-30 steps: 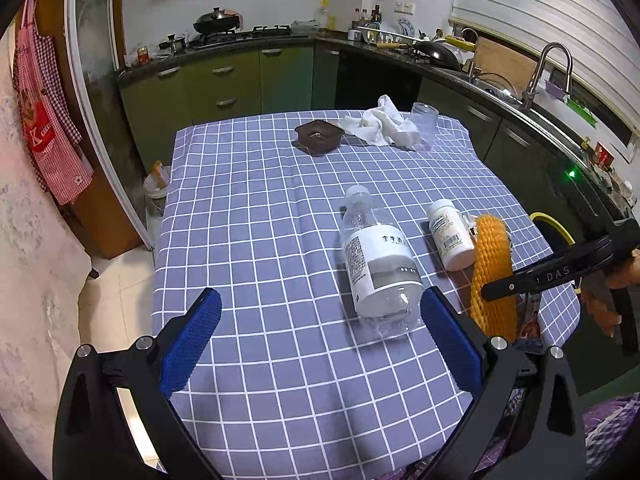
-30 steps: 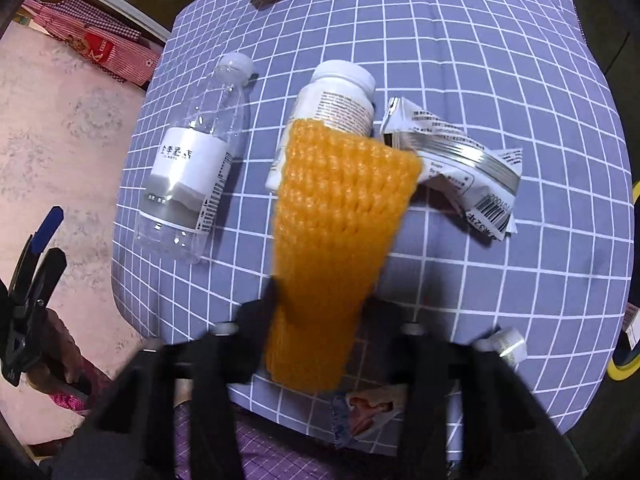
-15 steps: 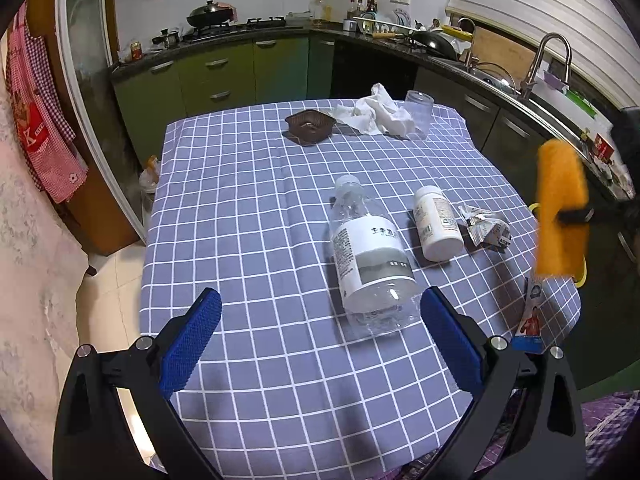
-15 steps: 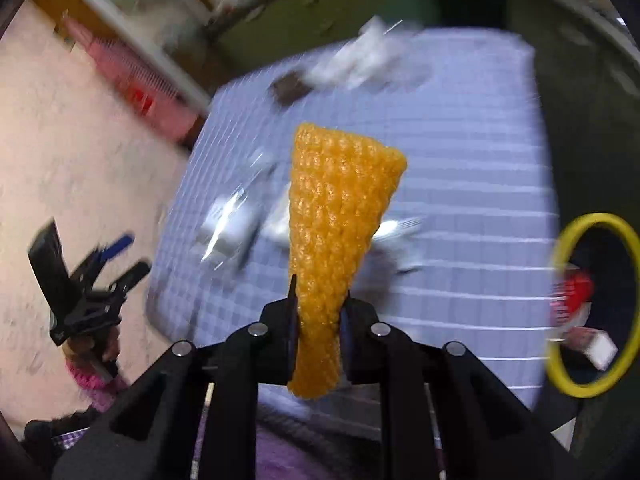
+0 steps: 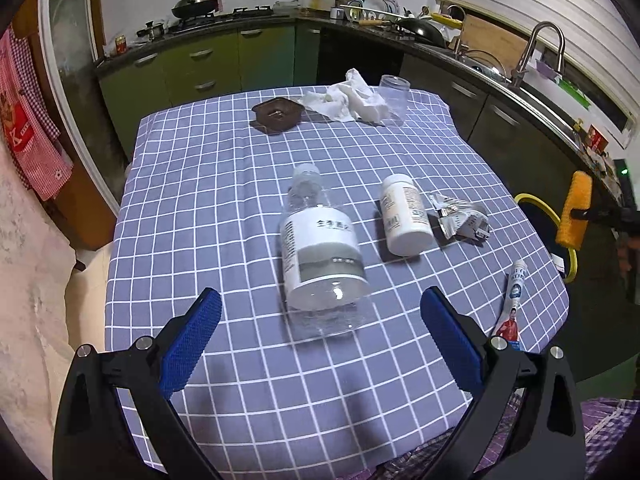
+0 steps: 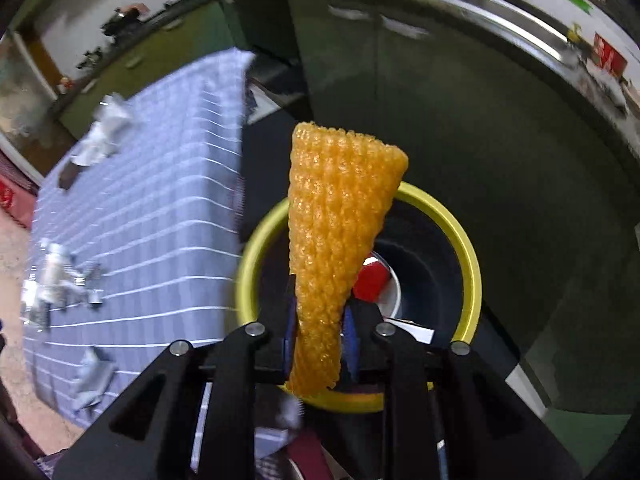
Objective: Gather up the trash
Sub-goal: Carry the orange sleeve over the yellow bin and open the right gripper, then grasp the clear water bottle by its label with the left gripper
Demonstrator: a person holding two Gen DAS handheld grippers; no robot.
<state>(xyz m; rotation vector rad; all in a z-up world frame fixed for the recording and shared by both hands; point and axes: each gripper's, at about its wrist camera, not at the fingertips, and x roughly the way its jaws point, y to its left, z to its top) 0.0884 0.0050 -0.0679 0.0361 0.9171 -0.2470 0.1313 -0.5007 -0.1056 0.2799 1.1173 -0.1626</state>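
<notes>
My right gripper [image 6: 318,320] holds an orange foam net [image 6: 336,220] by its lower end, directly above a yellow-rimmed bin [image 6: 468,264] beside the table. Its jaws are opening slightly, with the pads still pressing on the net. In the left wrist view the orange foam net [image 5: 575,210] hangs past the table's right edge, over the bin's rim [image 5: 536,204]. My left gripper [image 5: 320,316] is open, low over the table's near end. Just ahead of it lies a clear plastic bottle [image 5: 320,248]. A white pill bottle [image 5: 404,216], a crumpled wrapper [image 5: 460,220] and a small tube [image 5: 512,300] lie to the right.
The table has a blue checked cloth [image 5: 200,200]. At its far end are a brown dish [image 5: 276,114], a white tissue [image 5: 352,98] and a clear cup [image 5: 394,98]. Kitchen cabinets and a sink counter [image 5: 540,92] stand behind and to the right. The bin holds red and white items [image 6: 374,280].
My right gripper has swung the orange foam net off the table to the right, over the yellow-rimmed bin. My left gripper has shifted a little and stays open.
</notes>
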